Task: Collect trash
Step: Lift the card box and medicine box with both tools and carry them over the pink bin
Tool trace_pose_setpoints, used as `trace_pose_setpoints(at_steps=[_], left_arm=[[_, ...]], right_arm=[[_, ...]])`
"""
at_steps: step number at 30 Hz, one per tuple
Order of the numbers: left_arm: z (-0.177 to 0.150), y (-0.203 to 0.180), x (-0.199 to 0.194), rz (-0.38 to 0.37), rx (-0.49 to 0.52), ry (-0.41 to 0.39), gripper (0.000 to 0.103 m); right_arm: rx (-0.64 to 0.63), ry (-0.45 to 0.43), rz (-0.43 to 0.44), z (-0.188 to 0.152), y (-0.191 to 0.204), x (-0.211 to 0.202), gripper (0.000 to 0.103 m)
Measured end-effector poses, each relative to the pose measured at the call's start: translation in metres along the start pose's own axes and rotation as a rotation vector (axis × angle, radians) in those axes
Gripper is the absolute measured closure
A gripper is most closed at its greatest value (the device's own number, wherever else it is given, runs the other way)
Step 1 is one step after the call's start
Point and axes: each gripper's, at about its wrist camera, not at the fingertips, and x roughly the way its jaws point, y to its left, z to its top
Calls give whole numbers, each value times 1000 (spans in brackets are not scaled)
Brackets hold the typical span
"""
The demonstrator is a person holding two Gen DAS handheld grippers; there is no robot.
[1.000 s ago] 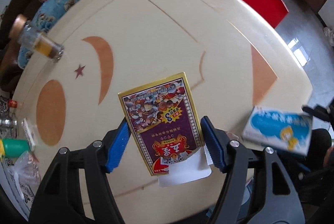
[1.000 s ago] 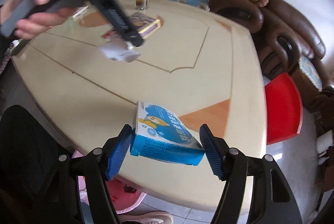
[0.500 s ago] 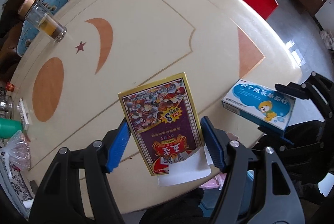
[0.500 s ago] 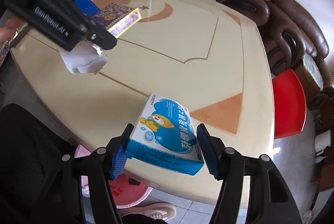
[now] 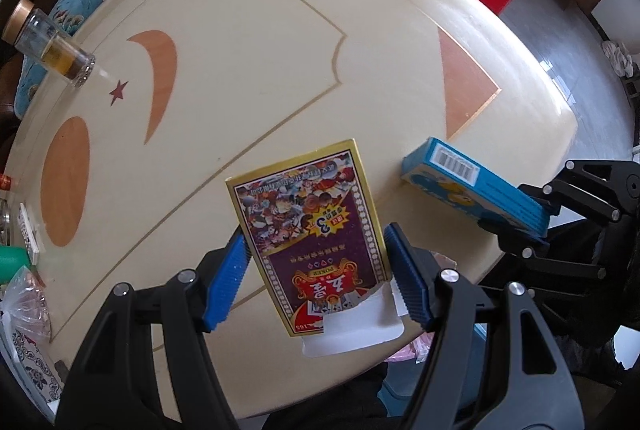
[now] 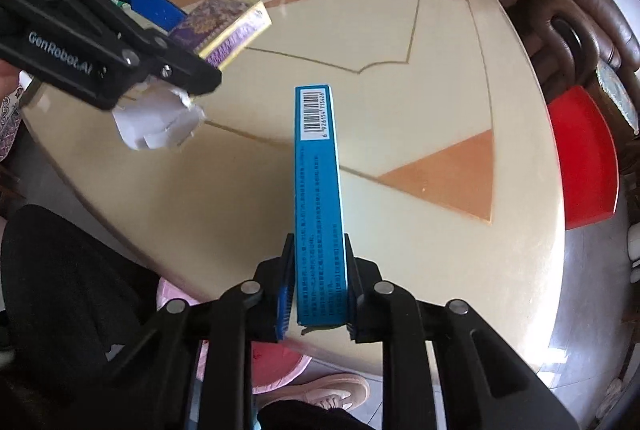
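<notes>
My left gripper is shut on a purple and gold playing-card box with a torn white flap, held above the near edge of the cream table. My right gripper is shut on a blue medicine box, turned on edge with its barcode side up. The blue box and right gripper also show at the right of the left wrist view. The left gripper with the card box shows at upper left in the right wrist view.
A glass jar with amber liquid stands at the table's far side. A pink bin sits on the floor under the near table edge, beside a shoe. A red stool and a brown sofa stand beyond the table. Clutter lies at the left edge.
My right gripper has rolled the blue box from flat onto its edge, barcode side up. My left gripper with the card box has drawn closer to the right gripper.
</notes>
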Motion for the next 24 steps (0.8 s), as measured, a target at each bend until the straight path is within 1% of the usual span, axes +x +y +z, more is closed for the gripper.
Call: trace_pose_setpoints(at_steps=[3,6,12,18,24], left_arm=[[2,-2,1,2,6,-5,36],[1,-2,1,-4,9,-4,36],[-8,-4,-16,12,6,-23,36],[-37,-17,-53,37,12,-71,36],[-79,-33,-88,65,10,-113,36]], right_arm=[[-13,3,-12,0,3,1,85],[-2,-15,-12,0,2,-6,85],[-18,-84,-50,4,9,-43,85],[-34,-152,-70,-1,27,-87,85],[-36,-207,-81,-16,46,-128,85]])
